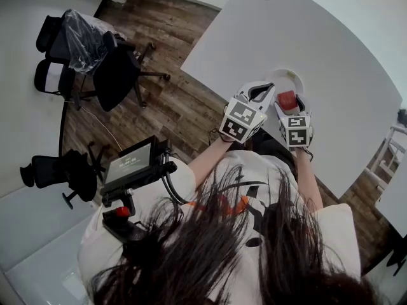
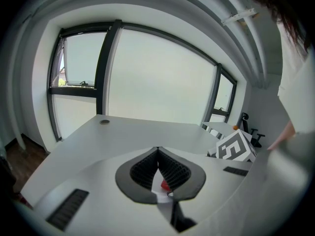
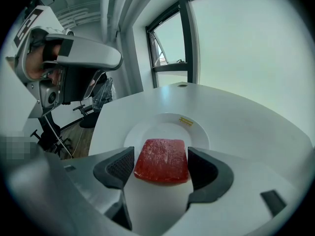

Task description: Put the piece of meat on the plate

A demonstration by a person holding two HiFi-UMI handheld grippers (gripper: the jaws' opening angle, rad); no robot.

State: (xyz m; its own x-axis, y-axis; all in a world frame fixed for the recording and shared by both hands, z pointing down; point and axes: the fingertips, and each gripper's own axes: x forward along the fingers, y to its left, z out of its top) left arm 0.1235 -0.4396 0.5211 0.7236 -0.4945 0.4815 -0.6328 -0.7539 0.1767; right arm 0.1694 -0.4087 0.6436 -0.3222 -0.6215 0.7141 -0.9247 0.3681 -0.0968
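Step in hand: placing. The right tongs [image 3: 161,154] are closed on the piece of meat [image 3: 161,162], one ribbed pad against each long side of the red slab. The slab is held level, directly over the near half of the white plate [image 3: 198,132], which stands on the white desk [image 3: 246,127].

The left tongs [image 2: 157,150] are closed tip to tip, with nothing gripped. They are held up just beside the right tongs and aimed across the desk toward the windows [image 2: 157,77].

Next move (judged): the slab is to be lowered until it rests on the plate, preferably nearer the centre, then the right jaws are to be parted and lifted clear without dragging it.

Not resolved:
- Whether the underside of the meat already touches the plate; it is hidden by the slab itself.
- The plate's near rim, covered by the tongs.
- A red speck and white patch seen through the gap behind the left tips; not identifiable.
- In the head view, the plate is largely covered by both grippers.
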